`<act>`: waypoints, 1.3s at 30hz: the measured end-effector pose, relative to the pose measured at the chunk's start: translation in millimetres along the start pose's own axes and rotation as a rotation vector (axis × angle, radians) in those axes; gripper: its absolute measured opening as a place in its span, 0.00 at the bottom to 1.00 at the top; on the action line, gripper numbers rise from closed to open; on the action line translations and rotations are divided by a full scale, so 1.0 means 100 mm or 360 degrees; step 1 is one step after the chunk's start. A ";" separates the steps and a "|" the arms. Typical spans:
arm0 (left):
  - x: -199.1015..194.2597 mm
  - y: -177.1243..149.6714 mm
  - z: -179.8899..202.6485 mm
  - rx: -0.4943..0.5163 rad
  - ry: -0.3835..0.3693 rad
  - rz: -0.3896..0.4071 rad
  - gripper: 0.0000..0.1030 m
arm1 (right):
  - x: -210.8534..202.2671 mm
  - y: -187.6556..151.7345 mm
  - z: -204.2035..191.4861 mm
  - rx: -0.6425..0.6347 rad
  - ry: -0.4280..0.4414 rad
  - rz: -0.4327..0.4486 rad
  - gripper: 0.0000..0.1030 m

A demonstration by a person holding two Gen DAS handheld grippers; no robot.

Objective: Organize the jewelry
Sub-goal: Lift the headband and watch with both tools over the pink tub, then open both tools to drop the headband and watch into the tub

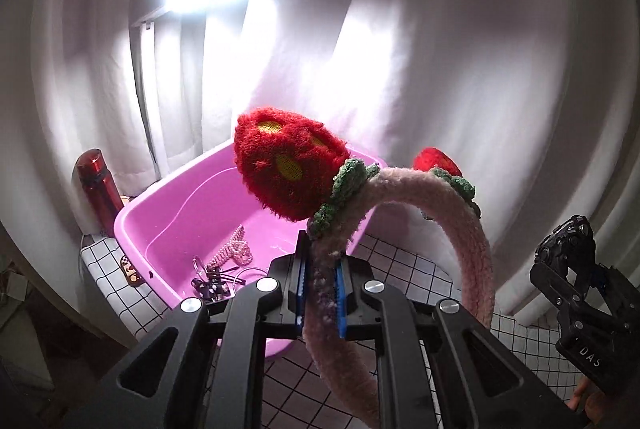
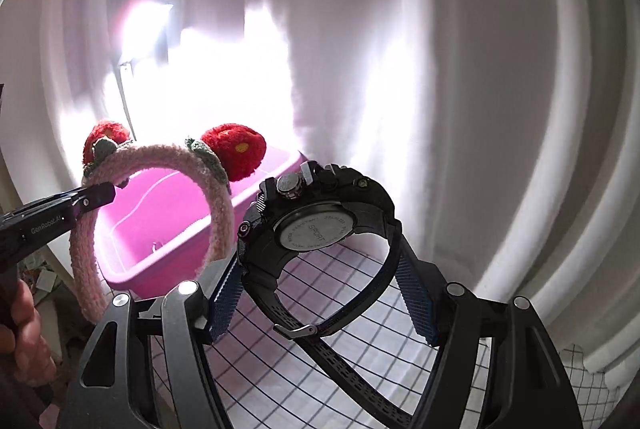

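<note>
The left tool (image 1: 322,293) is clamped tight on the band of a fuzzy pink headband with red plush strawberries (image 1: 400,189), held in the air above the magenta plastic tub (image 1: 132,225); the right tool (image 2: 324,293) stands about half open, its blue pads bearing on the strap loop of a black sport wristwatch with a steel case back (image 2: 316,225), also held aloft; the headband appears light, soft and springy, best gripped on the band; the watch is denser, so grip the strap, not the case; the tub on the checked worktop (image 1: 400,269) already holds small jewelry.
</note>
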State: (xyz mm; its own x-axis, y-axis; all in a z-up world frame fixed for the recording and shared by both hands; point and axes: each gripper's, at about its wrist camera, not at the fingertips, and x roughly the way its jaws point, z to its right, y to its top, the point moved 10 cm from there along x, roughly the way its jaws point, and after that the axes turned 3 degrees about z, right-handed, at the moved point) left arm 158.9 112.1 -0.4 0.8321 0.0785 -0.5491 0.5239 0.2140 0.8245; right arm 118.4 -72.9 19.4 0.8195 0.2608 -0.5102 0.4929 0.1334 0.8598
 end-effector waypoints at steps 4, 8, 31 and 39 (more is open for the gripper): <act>0.05 0.13 -0.35 -0.0043 0.0091 -0.0002 0.11 | 0.19 0.24 -0.39 -0.0042 0.0103 0.0020 0.66; 0.13 0.18 -0.68 -0.0069 0.0183 0.0004 0.11 | 0.40 0.41 -0.81 -0.0120 0.0178 0.0014 0.66; 1.23 -0.06 -1.33 -0.0054 0.0305 -0.0267 0.13 | 1.91 0.42 -1.52 -0.0259 0.0155 -0.0378 0.66; 1.41 -0.20 -1.36 -0.0055 0.0311 -0.0351 0.19 | 2.13 0.30 -1.45 -0.0228 0.0092 -0.0493 0.66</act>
State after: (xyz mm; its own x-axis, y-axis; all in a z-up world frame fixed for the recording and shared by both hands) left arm 240.6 251.2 -112.6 0.6462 0.2115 -0.7332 0.6789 0.2795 0.6790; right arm 265.5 125.0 -61.0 0.6176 0.2399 -0.7490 0.6661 0.3466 0.6604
